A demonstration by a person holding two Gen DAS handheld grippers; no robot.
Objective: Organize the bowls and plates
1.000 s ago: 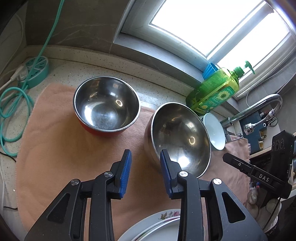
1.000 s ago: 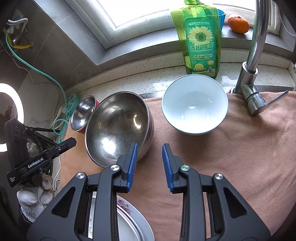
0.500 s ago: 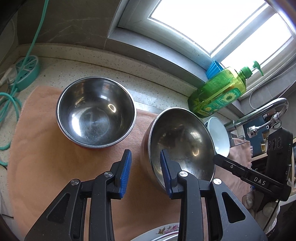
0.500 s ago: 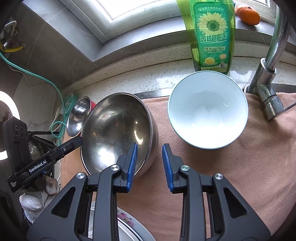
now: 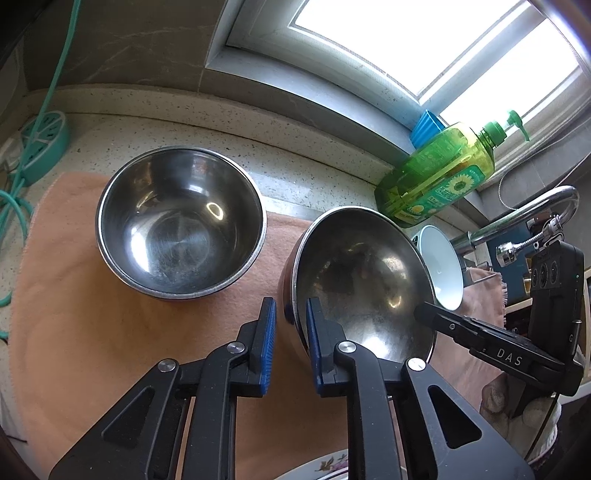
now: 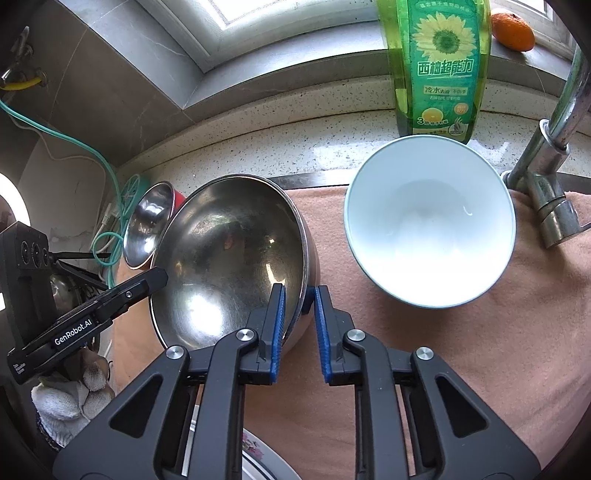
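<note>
Right wrist: steel bowl rim between closing jaws.

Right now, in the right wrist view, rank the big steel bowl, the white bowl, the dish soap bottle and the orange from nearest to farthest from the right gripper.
1. Big steel bowl: its rim sits between the closing jaws of the right gripper.
2. White bowl: just beyond, to the right, on the cloth.
3. Dish soap bottle: behind the white bowl, on the counter.
4. Orange: farthest, on the windowsill, upper right.
</note>
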